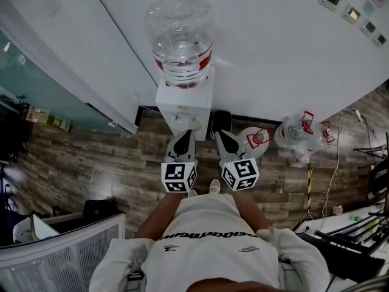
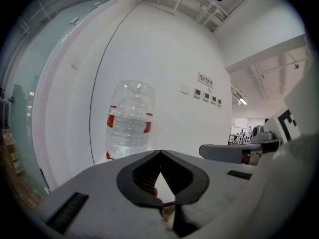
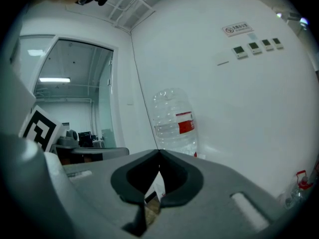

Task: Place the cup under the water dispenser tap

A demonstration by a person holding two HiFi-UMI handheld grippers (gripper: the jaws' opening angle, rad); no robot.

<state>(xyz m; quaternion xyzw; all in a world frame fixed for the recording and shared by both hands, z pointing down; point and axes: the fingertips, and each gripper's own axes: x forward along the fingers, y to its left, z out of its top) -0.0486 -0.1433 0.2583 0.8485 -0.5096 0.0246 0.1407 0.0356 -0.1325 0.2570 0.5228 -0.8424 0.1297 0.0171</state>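
Closest to the head camera is the person's white shirt [image 1: 206, 242], with both forearms reaching forward over the wood-pattern floor [image 1: 91, 157]. Left gripper [image 1: 187, 134] and right gripper [image 1: 222, 135] are held side by side, each with its marker cube nearest the person, and both point at the white water dispenser [image 1: 182, 105] against the white wall [image 1: 273, 41]. A clear water bottle [image 1: 180, 38] with a red label sits upside down on the dispenser. In their own views, the jaws of both grippers are pressed together at the tips with nothing between them. Where the cup is I cannot tell; the left gripper's tip covers the dispenser's tap area. To the right, 2 empty bottles [image 1: 296, 132] lie on the floor.
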